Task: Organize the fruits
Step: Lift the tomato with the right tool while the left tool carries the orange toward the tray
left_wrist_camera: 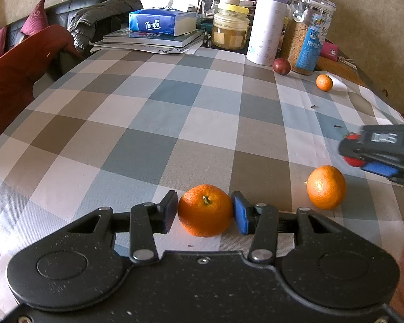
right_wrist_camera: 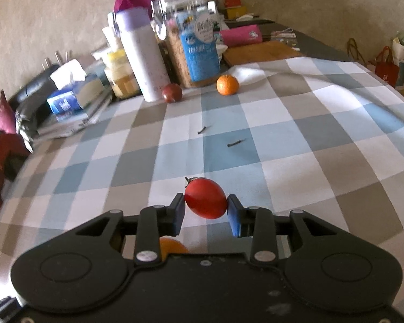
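Left wrist view: left gripper [left_wrist_camera: 206, 210] sits low over the checked tablecloth [left_wrist_camera: 137, 123], pitched down toward it, both pads closed on a mandarin [left_wrist_camera: 205, 210] that looks to rest on the cloth, stem up. A second mandarin [left_wrist_camera: 326, 187] lies just beside, to the right, loose. Right gripper [left_wrist_camera: 369, 150] enters from the right edge, blurred, above that second mandarin, with something red between its fingers. Far back: a small orange [left_wrist_camera: 324, 82] and a dark red round fruit [left_wrist_camera: 281, 66] near the cereal jar [left_wrist_camera: 307, 32] and white bottle [left_wrist_camera: 269, 24]. Judged step: gathering fruits in the near area; left one held at its spot, release not yet done.

Right wrist view: right gripper [right_wrist_camera: 206, 210] tilted down, rolled slightly, clamped at a narrow opening on a red egg-shaped fruit [right_wrist_camera: 206, 197], lifted clear of the cloth. An orange fruit [right_wrist_camera: 172, 246] peeks under the gripper body, probably one of the near mandarins. Far orange [right_wrist_camera: 227, 84] and dark red fruit [right_wrist_camera: 171, 93] are untouched by the bottle. View is blurred.

Next move, as a guess: lower the red fruit beside the near mandarins, avoid knocking the loose one, open gently so it doesn't roll. Then the two far fruits.
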The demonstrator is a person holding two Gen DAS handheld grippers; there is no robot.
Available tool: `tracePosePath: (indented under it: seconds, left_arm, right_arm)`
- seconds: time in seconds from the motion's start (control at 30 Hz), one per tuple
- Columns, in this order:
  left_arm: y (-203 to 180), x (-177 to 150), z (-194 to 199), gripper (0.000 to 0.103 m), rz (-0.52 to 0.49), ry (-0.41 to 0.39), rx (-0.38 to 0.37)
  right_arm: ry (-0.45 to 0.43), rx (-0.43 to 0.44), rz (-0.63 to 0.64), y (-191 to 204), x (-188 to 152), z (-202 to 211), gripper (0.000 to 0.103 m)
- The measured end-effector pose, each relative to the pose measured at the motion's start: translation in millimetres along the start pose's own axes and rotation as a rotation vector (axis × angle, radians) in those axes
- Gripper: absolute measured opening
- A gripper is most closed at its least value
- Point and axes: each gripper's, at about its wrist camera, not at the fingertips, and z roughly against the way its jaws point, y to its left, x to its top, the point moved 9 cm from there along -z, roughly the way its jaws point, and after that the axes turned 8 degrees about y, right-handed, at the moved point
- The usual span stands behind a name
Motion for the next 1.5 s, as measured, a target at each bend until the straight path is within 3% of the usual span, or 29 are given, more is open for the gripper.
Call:
tracePosePath:
  seconds: [0.27,0.57,0.97,1.17,1.5]
  left_arm:
    - [0,0,0,0.054,-0.001,0.0,-0.001]
    - [1,-1,0,0.054,-0.002,0.001,-0.002]
    - [-4,-5,2,0.057,-0.05,0.023,-0.012]
    - [-7,-8,1,0.057,-0.083,0.003,0.026]
    - [0,-6,4,0.048,-0.036,-0.014,-0.001]
  right_arm:
    - [-0.06,0.044,-0.084,-12,-32,44,0.036]
    - [-0.193,0.006,-0.14,-23,-55,72,0.036]
    - [-0.212,-0.007,-0.129,-25,-54,79,0.036]
    - [-0.194,0.007,-0.143,-27,-55,80,0.036]
    - [-0.193,-0.003,-0.146,-29,-55,79,0.036]
